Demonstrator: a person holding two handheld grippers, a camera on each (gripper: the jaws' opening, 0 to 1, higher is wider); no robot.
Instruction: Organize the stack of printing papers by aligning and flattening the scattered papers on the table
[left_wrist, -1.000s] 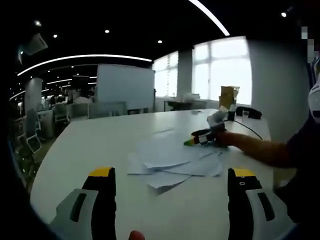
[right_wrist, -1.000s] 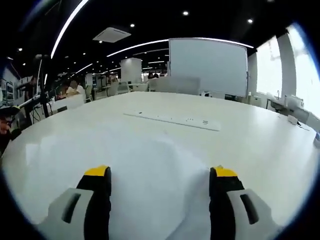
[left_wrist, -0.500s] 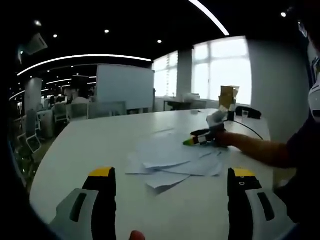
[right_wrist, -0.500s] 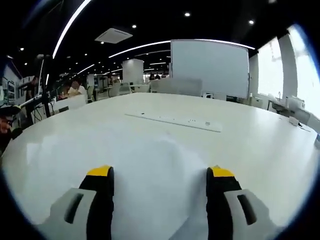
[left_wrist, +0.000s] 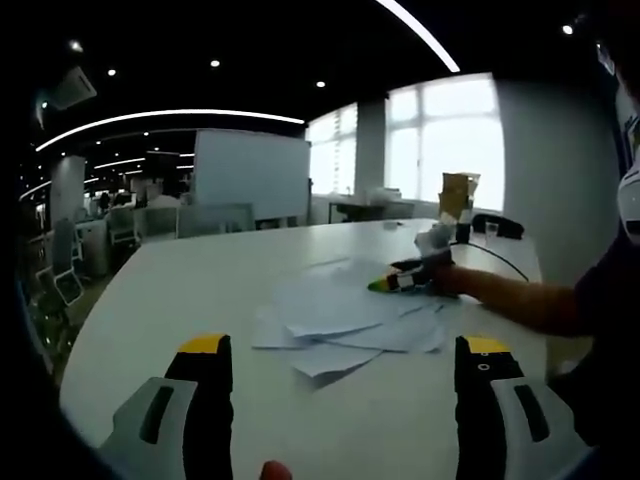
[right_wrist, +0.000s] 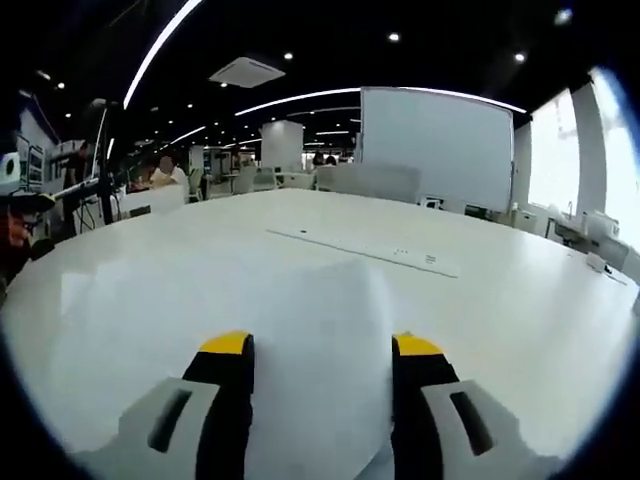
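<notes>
A white table (left_wrist: 190, 290) in a large office holds a loose pile of papers (left_wrist: 345, 325), sheets fanned at mixed angles and overlapping.

In the left gripper view, the left gripper (left_wrist: 338, 352) hangs above the near table edge, its yellow-tipped jaws spread wide and empty. The papers lie straight ahead of it, well apart, the pile's longer spread running across the view.

The right gripper (left_wrist: 400, 282) reaches in from the right on the person's outstretched arm and sits at the pile's far right edge, seemingly on the top sheet. In the right gripper view, its jaws (right_wrist: 320, 345) stand partly apart with a white sheet (right_wrist: 320, 330) lying under and between them; they grip nothing.

The right gripper is plainly nearer the papers, so any squaring push likely starts from that side.
</notes>
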